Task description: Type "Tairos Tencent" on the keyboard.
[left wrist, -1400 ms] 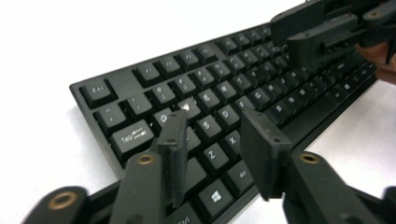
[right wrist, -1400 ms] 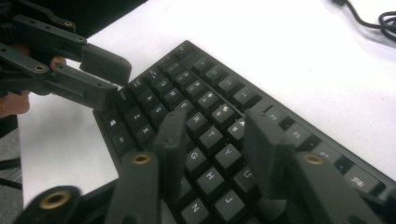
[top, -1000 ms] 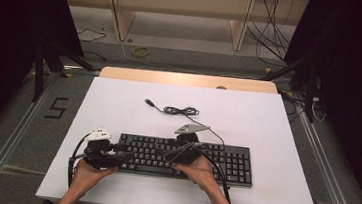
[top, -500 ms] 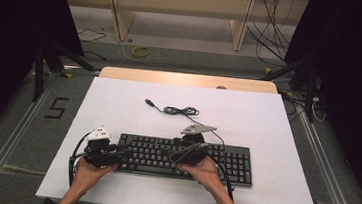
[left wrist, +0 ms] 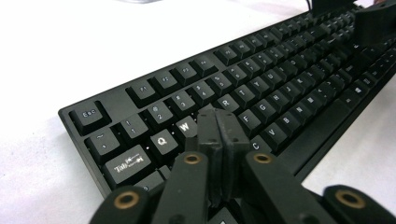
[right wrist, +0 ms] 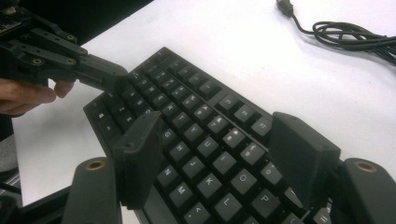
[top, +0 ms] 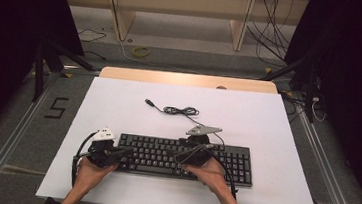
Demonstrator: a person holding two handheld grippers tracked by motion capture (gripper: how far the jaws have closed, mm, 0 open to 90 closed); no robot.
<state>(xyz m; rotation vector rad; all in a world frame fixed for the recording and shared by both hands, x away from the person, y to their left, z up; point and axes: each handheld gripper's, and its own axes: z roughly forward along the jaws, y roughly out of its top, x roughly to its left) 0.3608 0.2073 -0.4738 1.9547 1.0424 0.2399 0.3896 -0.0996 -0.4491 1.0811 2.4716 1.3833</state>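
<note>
Your black keyboard [top: 183, 158] is lying flat on the white table [top: 275, 141], long side running left to right, sitting toward the near edge and just in front of your hands. It is showing a full layout with a number block at its right end. White legends are reading clearly in the left gripper view [left wrist: 261, 88]: Esc at the corner, then Tab, Q and W. Its thin black cable [top: 180, 111] is trailing from the back edge, bunching into a loose coil farther back, with the plug [top: 149, 102] lying free on the table.
</note>
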